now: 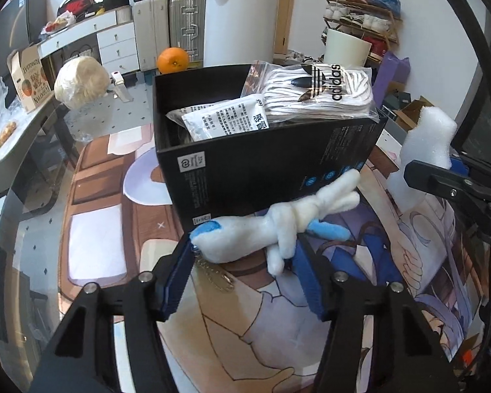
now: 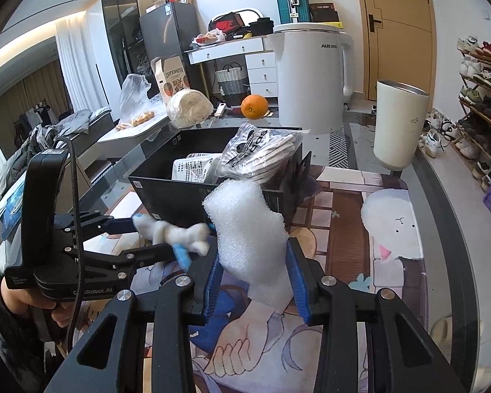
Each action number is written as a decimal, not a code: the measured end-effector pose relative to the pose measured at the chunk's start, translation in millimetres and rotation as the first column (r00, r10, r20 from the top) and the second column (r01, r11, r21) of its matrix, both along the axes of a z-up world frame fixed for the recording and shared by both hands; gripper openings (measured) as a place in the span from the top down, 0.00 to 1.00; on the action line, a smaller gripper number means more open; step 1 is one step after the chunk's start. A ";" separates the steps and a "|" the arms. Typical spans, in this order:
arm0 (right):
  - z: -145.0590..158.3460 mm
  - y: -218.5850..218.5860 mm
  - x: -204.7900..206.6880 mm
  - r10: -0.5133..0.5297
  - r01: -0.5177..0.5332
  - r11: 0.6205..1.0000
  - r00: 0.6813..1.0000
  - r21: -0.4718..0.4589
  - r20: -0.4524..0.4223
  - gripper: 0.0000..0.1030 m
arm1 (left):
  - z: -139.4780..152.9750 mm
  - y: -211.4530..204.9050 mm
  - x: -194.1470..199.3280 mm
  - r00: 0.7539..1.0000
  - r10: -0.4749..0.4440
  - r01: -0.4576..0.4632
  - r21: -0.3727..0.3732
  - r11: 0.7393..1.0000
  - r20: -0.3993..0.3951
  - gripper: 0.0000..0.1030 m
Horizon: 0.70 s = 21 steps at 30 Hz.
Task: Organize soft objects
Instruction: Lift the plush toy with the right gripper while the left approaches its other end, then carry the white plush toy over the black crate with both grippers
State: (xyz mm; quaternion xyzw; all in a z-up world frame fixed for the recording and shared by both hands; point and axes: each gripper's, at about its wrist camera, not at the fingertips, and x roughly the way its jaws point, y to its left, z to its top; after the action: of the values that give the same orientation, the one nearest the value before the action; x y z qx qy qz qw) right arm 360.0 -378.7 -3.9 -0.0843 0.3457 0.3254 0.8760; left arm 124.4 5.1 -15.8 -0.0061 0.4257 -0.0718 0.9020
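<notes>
My left gripper (image 1: 245, 245) is shut on a white and blue plush toy (image 1: 271, 232), held just in front of the black box (image 1: 245, 170). The box holds a bag of white socks (image 1: 317, 88) and a white printed packet (image 1: 222, 118). My right gripper (image 2: 255, 255) is shut on a white foam piece (image 2: 248, 229), held upright before the black box (image 2: 170, 196). The left gripper with the plush toy (image 2: 173, 234) shows at the left of the right wrist view. The foam piece (image 1: 425, 144) shows at the right of the left wrist view.
An orange (image 1: 172, 60), a white kettle (image 1: 242, 16) and a cream cup (image 1: 345, 47) stand behind the box on the printed mat (image 1: 98, 229). A wrapped cream bundle (image 1: 80, 82) lies to the left. A shoe rack (image 2: 484, 98) stands at the right.
</notes>
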 end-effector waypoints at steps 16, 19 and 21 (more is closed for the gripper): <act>1.3 4.8 -2.0 0.008 -0.008 1.000 1.000 0.000 0.014 0.63 | 14.8 -7.9 -17.4 0.995 -0.011 0.006 0.047 0.999 0.102 0.49; 2.6 6.7 -3.3 0.010 -0.010 1.000 1.000 0.001 0.019 0.63 | 18.5 -8.0 -23.7 0.992 -0.011 0.005 0.052 0.999 0.125 0.49; 3.9 7.8 -4.8 0.014 -0.014 1.000 1.000 0.000 0.025 0.63 | 20.3 -6.5 -26.5 0.990 -0.008 0.001 0.051 0.999 0.137 0.49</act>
State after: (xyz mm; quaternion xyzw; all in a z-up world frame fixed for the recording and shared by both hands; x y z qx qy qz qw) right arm 355.2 -370.9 0.0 -0.0908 0.3340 0.3307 0.8780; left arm 97.9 -1.4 4.5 0.0226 0.3642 -0.0634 0.9289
